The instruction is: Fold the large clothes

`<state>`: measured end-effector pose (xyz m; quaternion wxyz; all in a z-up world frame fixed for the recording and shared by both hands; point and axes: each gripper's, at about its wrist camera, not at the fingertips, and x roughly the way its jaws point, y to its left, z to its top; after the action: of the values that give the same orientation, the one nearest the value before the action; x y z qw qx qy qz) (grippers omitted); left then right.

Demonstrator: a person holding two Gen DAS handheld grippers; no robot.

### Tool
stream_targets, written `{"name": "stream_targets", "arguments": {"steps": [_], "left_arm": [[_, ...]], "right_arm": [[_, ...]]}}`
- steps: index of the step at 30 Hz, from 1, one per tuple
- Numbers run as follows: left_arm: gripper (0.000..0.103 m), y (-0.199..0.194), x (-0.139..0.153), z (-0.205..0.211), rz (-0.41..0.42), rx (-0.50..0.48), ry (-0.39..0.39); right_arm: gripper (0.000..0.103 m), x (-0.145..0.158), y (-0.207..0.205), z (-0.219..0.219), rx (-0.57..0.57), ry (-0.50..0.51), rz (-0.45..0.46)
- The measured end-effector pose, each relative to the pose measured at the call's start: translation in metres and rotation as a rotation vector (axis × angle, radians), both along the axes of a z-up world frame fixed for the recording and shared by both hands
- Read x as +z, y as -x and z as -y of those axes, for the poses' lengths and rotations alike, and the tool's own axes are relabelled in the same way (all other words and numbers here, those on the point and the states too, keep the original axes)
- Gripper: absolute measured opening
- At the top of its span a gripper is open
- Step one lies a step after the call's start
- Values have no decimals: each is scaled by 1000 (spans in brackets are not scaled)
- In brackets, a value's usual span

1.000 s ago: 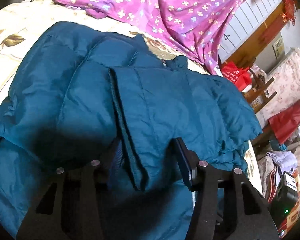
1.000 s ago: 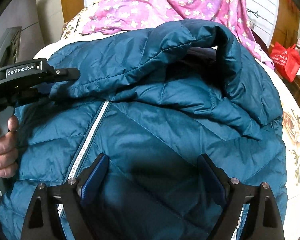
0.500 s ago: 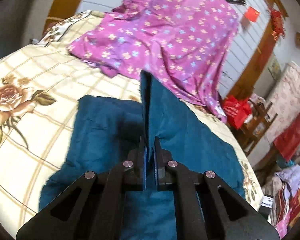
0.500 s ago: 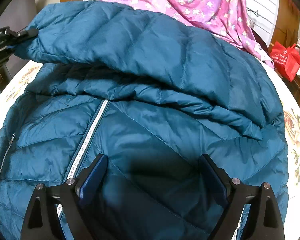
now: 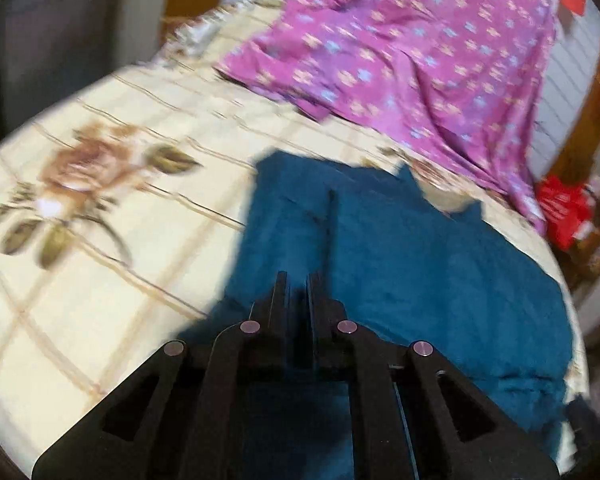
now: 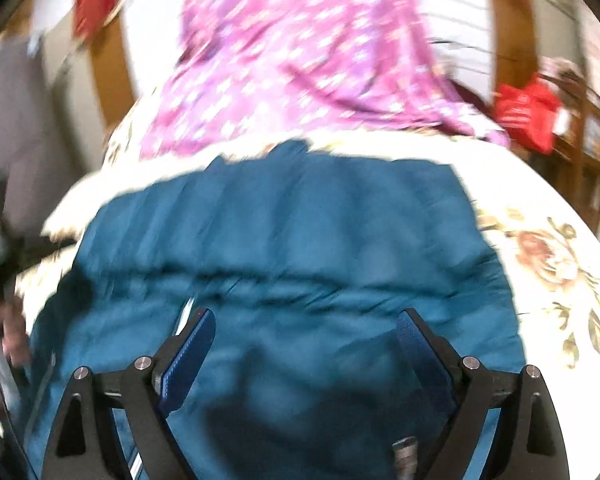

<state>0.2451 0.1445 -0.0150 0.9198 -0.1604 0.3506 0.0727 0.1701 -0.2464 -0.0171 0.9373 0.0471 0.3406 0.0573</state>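
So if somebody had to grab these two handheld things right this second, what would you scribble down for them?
Left gripper: shut on a fold of the teal quilted puffer jacket.
Right gripper: open, hovering above the jacket, holding nothing.
Jacket lies on the cream rose-print bedspread, in front of the purple floral sheet.
Done: upper part looks folded over the zipped front.
Left: set the fold down, release, finish folding. Views blurred.

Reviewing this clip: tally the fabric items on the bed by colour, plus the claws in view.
Teal jacket: 1
Purple floral cloth: 1
Cream rose-print bedspread: 1
Claws: 2, the left claw and the right claw
Total: 5
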Motion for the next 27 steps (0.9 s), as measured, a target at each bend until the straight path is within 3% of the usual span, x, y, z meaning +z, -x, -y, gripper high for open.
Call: {"name": "stream_targets", "arguments": {"steps": [3,5,7,10,13,16,22,23,27], "left_arm": [[5,7,16,14,84,-7,-47],[6,11,23,32,137,-70,-90],[6,8,22,60,158,-190,-125],[9,-12,-9,88,38,-293,-183],[9,-32,-45,81,-123,-250,-220],[9,-36,-47,69,-160,-202,-211],[9,-33,-50,72,-159,-194,-229],[9,-32,-49,73,-158,-193,-232],[9,-30,-48,72,-153,-190,-222]], "right_arm": [[73,9,-7,29,-128,27,56],[65,16,-17,50,-206,32,105],[64,22,-34,68,-261,16,126],[64,22,-63,77,-236,-5,133],[64,-1,-90,82,-202,-77,40],[65,-40,-109,83,-146,-103,-126],[70,-42,-108,90,-157,-120,-177],[70,-36,-106,88,-187,-104,-162],[75,10,-94,74,-228,-61,72]]}}
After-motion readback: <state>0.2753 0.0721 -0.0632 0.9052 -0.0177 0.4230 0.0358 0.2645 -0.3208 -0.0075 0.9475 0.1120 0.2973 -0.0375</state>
